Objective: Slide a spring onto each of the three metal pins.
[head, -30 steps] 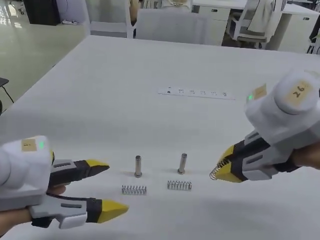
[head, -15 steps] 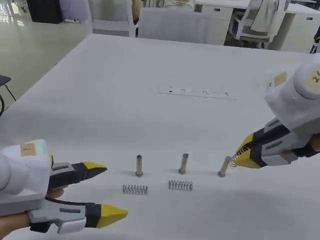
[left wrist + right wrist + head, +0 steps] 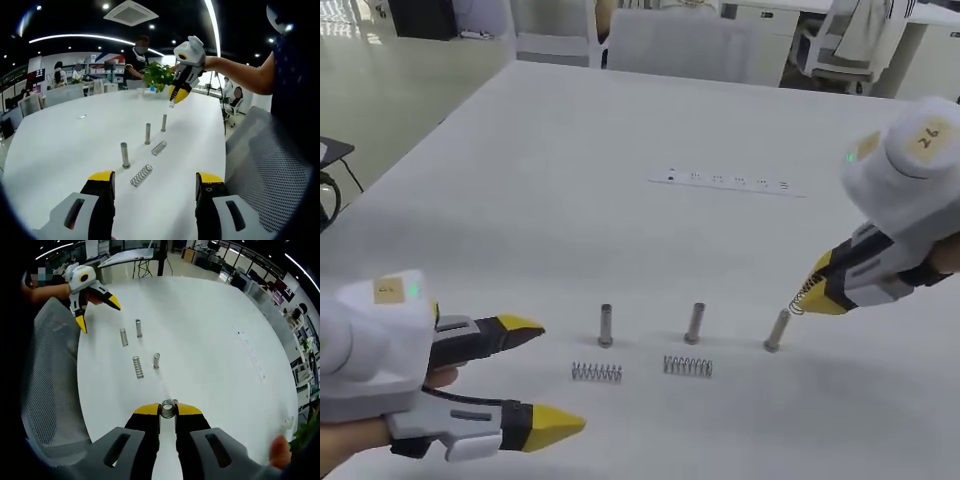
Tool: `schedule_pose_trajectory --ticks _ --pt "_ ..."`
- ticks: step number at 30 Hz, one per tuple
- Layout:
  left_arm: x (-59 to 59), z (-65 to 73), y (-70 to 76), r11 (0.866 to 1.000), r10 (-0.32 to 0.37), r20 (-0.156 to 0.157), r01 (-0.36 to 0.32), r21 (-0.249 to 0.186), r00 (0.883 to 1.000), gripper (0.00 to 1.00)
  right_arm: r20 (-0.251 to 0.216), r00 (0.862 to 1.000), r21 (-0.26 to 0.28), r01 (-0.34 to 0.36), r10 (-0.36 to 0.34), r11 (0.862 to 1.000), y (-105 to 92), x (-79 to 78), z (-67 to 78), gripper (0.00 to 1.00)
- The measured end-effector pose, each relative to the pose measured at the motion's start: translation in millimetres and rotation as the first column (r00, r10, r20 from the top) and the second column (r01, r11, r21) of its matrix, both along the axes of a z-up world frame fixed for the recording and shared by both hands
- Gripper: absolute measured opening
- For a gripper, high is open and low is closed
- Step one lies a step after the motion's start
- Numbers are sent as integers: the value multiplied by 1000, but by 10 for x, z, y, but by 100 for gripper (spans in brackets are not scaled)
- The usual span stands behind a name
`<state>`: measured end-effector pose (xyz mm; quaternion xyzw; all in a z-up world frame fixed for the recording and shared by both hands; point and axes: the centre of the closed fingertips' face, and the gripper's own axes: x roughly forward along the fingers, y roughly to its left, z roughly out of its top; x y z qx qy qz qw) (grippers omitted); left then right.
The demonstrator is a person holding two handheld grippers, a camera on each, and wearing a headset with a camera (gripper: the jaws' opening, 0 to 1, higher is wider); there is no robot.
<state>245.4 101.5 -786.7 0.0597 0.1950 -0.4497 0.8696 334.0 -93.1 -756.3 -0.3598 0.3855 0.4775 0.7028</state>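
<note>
Now right gripper (image 3: 817,292) pinches a spring (image 3: 803,297) near rightmost pin (image 3: 776,332).

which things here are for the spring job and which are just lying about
For the job:
three standing silver metal pins
two silver coil springs lying on the white table
a third coil spring pinched in the right claw
the open left claw

Lying about:
flat white power strip farther back
</note>
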Motion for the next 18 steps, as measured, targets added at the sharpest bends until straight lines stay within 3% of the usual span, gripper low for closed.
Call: schedule_pose_trajectory --ticks 18 --pt "-12 23 -2 1000 10 3 -10 -5 1000 61 -41 999 -11 6 -6 1000 -48 124 -210 8"
